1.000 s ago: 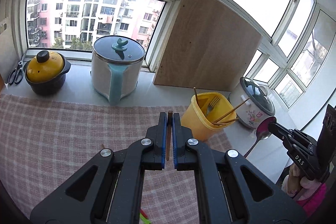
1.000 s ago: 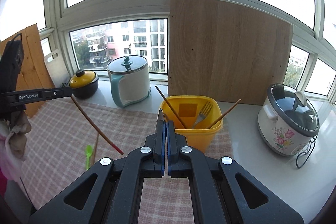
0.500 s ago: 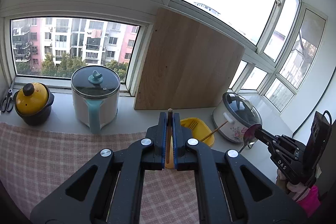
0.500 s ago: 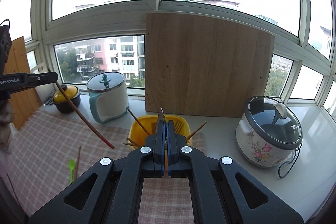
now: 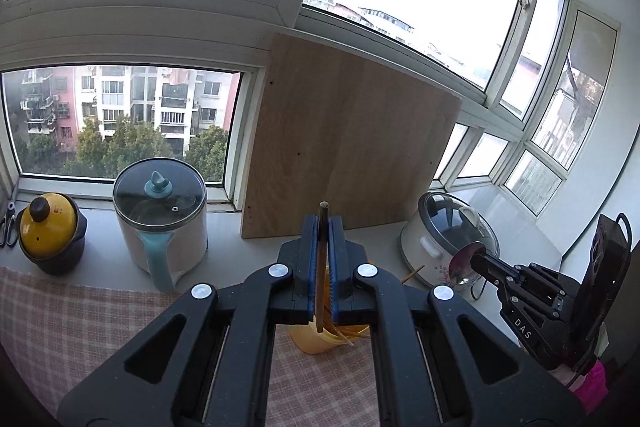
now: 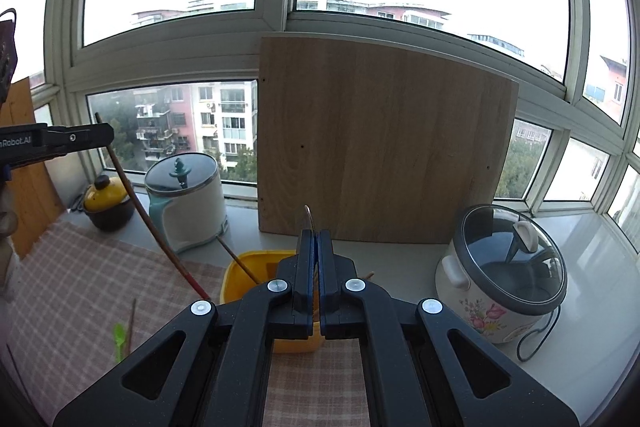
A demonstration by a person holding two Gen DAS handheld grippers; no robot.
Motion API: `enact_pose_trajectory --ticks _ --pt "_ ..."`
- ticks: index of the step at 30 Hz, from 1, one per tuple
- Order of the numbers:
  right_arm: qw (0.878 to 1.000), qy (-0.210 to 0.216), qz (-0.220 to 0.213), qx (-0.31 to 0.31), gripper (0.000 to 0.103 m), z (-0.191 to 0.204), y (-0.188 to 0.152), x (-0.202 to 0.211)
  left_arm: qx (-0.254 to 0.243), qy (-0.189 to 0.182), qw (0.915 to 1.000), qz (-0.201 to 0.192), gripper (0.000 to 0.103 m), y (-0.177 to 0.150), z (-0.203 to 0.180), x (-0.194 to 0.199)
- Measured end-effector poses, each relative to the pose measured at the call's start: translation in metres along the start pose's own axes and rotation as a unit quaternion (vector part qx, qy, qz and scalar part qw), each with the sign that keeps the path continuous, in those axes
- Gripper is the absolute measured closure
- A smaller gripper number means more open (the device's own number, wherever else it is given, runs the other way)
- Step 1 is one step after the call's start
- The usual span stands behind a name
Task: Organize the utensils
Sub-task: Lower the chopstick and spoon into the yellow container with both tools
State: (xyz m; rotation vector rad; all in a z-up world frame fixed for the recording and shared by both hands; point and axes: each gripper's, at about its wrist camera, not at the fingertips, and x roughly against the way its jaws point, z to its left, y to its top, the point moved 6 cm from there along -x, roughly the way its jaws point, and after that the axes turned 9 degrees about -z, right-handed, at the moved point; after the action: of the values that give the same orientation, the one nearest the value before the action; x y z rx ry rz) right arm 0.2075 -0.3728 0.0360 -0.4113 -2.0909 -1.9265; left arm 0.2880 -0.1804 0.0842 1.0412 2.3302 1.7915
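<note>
My left gripper [image 5: 323,223] is shut on a brown chopstick [image 5: 321,267], held high above the yellow utensil bin [image 5: 320,343]. In the right wrist view the chopstick [image 6: 152,223] hangs slanting from the left gripper [image 6: 100,137] toward the bin [image 6: 248,279]. My right gripper [image 6: 314,235] is shut on a metal spoon [image 6: 309,217], seen edge-on. In the left wrist view the spoon bowl [image 5: 464,259] sticks out of the right gripper [image 5: 478,261]. The bin holds several chopsticks.
A white-and-teal pot [image 6: 188,203], a yellow-lidded clay pot [image 6: 106,203], a flowered rice cooker [image 6: 504,267] and a leaning wooden board [image 6: 380,155] stand along the sill. A green utensil [image 6: 118,341] and a chopstick [image 6: 131,323] lie on the checked cloth [image 6: 64,291].
Both grippers have risen and tilted up with their utensils. The bin now sits lower in both views, mostly behind the fingers.
</note>
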Motion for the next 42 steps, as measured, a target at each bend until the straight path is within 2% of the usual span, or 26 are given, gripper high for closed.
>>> enact_pose_trajectory --ticks 6,17,31,42 --pt "1.0 -0.008 0.003 0.003 0.103 -0.007 0.007 -0.016 -0.004 -0.001 0.9999 0.01 0.101 0.002 -0.009 -0.024" --pt "0.999 -0.026 0.018 -0.007 0.103 -0.023 0.003 -0.05 -0.002 0.005 0.9989 0.046 0.101 -0.017 -0.015 -0.066" --pt "0.997 -0.034 0.055 -0.029 0.103 -0.033 -0.025 -0.086 0.0 0.014 0.9966 0.081 0.101 -0.042 -0.007 -0.086" --pt "0.996 -0.027 0.081 -0.034 0.103 -0.026 -0.047 -0.091 0.018 0.009 0.9939 0.109 0.101 -0.068 -0.002 -0.092"
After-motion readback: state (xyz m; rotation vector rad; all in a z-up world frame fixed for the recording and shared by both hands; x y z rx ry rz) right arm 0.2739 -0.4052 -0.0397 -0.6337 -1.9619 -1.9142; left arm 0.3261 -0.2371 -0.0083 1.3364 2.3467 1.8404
